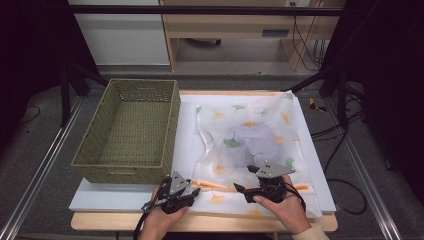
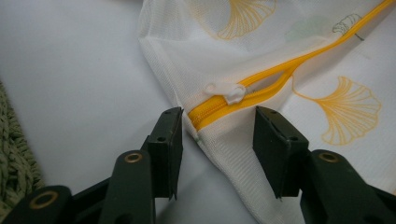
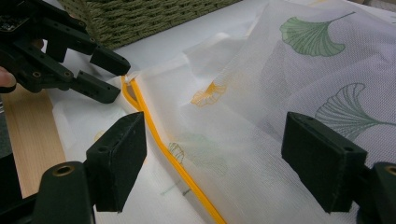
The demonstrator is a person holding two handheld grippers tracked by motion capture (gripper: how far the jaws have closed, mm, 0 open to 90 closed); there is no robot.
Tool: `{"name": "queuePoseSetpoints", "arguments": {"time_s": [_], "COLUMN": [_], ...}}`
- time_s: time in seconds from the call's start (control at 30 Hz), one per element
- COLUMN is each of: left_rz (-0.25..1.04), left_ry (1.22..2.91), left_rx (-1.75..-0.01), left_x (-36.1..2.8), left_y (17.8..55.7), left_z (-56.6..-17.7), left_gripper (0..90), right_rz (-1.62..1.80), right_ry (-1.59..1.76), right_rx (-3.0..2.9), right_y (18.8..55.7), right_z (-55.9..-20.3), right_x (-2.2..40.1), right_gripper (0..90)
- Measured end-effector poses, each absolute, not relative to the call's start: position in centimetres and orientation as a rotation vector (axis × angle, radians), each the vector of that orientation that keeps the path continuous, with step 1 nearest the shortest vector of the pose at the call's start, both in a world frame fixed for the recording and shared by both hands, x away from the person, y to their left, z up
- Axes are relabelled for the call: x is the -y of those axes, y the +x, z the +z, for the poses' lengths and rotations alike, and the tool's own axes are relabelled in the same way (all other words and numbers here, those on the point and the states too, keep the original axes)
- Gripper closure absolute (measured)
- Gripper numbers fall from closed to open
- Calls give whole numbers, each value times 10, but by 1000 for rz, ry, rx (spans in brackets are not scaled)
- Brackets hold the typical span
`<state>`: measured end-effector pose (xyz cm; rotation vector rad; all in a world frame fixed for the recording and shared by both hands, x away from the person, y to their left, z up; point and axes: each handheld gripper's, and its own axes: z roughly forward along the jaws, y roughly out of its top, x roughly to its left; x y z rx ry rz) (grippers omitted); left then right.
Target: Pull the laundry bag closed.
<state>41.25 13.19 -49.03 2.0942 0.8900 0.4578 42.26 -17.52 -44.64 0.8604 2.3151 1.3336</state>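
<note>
While the mesh laundry bag [image 1: 250,135] lies spread over the white board [image 1: 320,180], right of the woven basket [image 1: 130,125], both grippers sit at its near edge. Left gripper [image 2: 217,128] straddles the bag's near-left corner: jaws apart, yellow zipper [image 2: 280,74] end and white zipper pull [image 2: 226,91] just beyond the tips, pads not pressing fabric (one jaw sits on bare board, the other over mesh). Right gripper [image 3: 224,154] hovers over the bag further right, jaws spread wide, gripping nothing; the zipper runs between them, partly unzipped near the left corner. Ginkgo leaf print in yellow and green on the mesh. Basket interior looks bare. Wooden table edge [image 1: 100,220] shows near side.
</note>
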Motion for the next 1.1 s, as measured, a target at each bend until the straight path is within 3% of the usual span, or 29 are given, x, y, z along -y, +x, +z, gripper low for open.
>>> {"name": "queuePoseSetpoints", "arguments": {"time_s": [0.67, 0.9, 1.1], "left_rz": [483, 502, 592], "left_ry": [2066, 2046, 2019], "left_rx": [-904, -930, -898], "left_x": [-129, -127, -124], "left_y": [407, 404, 397], "left_z": [-493, -491, -470], "left_gripper": [844, 878, 880], "right_rz": [1338, 1336, 1329], "right_ry": [853, 849, 828], "right_rx": [-2316, -2317, -2313], "right_y": [422, 421, 419], "right_z": [-446, -445, -440], "right_x": [173, 171, 167], "right_gripper": [221, 219, 227]}}
